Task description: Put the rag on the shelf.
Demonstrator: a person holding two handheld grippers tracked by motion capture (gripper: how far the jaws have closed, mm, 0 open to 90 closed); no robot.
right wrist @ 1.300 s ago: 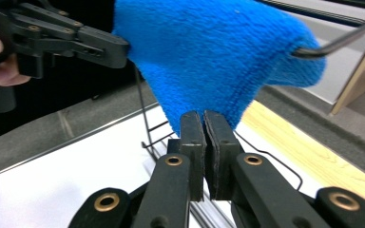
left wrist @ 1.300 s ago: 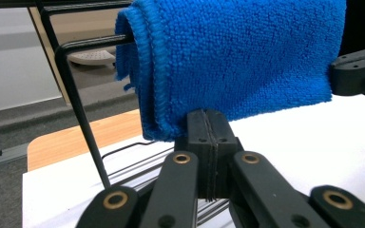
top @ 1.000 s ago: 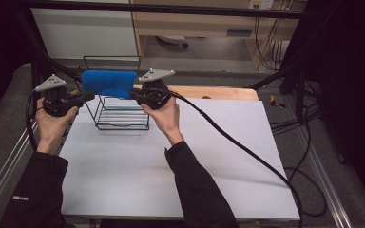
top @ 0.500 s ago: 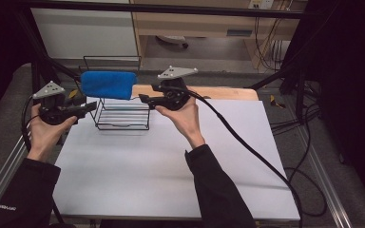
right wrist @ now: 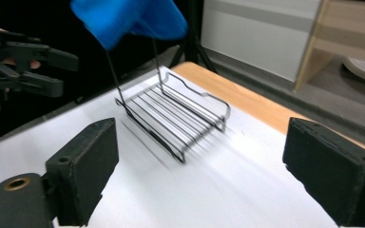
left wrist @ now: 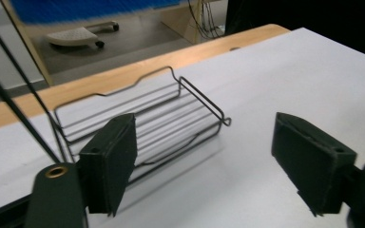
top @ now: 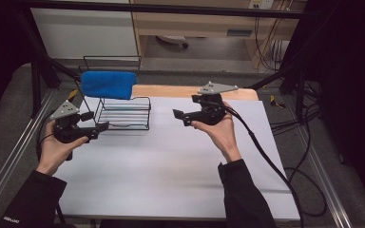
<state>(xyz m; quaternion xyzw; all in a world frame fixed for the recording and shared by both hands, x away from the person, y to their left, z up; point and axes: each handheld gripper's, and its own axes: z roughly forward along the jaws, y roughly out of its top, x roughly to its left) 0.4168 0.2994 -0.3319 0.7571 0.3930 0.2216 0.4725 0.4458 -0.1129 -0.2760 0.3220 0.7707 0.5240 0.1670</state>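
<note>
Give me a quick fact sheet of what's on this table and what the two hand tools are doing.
Surface: white table
Rack: black wire rack standing on the table
Cloth: blue cloth draped over the rack's top bar
Left gripper: jaws just opened, nothing between them, beside the rack
Right gripper: jaws just opened, empty, apart from the rack

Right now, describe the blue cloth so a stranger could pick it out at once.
Start at the white table and find the black wire rack near its far left corner. The blue cloth hangs over the rack's raised top bar, above the wire shelf. It is the scene's single bright blue, soft thing; the rack and both grippers are black.
</note>
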